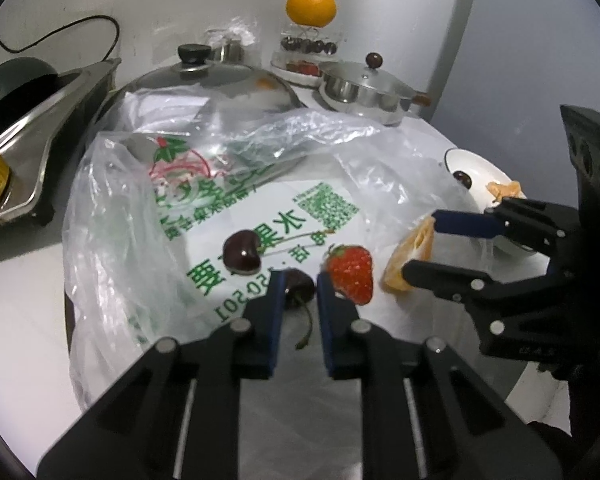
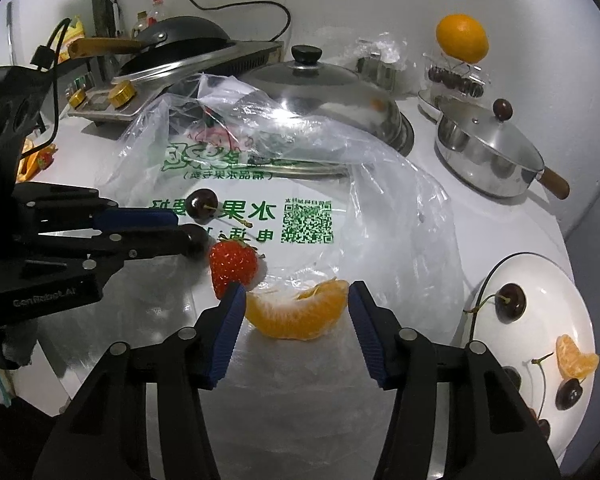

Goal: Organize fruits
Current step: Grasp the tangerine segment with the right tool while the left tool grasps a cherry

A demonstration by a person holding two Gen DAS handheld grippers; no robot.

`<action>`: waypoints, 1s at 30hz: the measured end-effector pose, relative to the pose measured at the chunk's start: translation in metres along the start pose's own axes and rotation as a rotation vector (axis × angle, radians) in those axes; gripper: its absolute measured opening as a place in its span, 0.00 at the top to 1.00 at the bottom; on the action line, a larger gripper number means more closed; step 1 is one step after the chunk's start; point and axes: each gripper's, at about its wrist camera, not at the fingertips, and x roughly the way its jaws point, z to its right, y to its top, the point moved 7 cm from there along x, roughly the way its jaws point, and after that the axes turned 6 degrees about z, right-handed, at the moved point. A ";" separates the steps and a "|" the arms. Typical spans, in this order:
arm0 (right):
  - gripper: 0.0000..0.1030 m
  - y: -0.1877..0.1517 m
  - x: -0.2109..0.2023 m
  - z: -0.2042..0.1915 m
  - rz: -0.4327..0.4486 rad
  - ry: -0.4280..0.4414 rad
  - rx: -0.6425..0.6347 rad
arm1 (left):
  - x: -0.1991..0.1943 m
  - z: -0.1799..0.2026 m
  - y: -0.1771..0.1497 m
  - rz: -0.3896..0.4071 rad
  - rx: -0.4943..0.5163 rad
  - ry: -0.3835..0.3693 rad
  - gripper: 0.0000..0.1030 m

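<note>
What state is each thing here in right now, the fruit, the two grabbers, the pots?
Left gripper: shut on a dark cherry.
Right gripper: open, straddling the orange segment, pads not touching.
Red strawberry: loose on the clear plastic bag.
Second dark cherry: loose on bag.
White plate: holds cherries, one segment.
Small steel saucepan: lid on.

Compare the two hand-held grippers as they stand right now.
The left hand-held gripper is shut on a dark cherry; the right hand-held gripper is open. Its pads flank an orange segment without pressing it. Both have blue pads and tilt down over the printed plastic bag.
</note>
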 end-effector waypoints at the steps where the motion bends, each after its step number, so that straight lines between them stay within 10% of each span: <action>1: 0.45 0.000 0.000 0.000 -0.001 0.000 0.001 | 0.000 -0.001 0.000 -0.001 0.000 0.006 0.82; 11: 0.34 -0.011 0.010 -0.001 -0.032 0.036 0.032 | 0.008 -0.005 -0.003 -0.028 -0.014 0.032 0.53; 30: 0.58 -0.011 0.009 -0.011 -0.022 0.096 0.011 | 0.015 -0.001 -0.006 -0.054 0.004 -0.014 0.72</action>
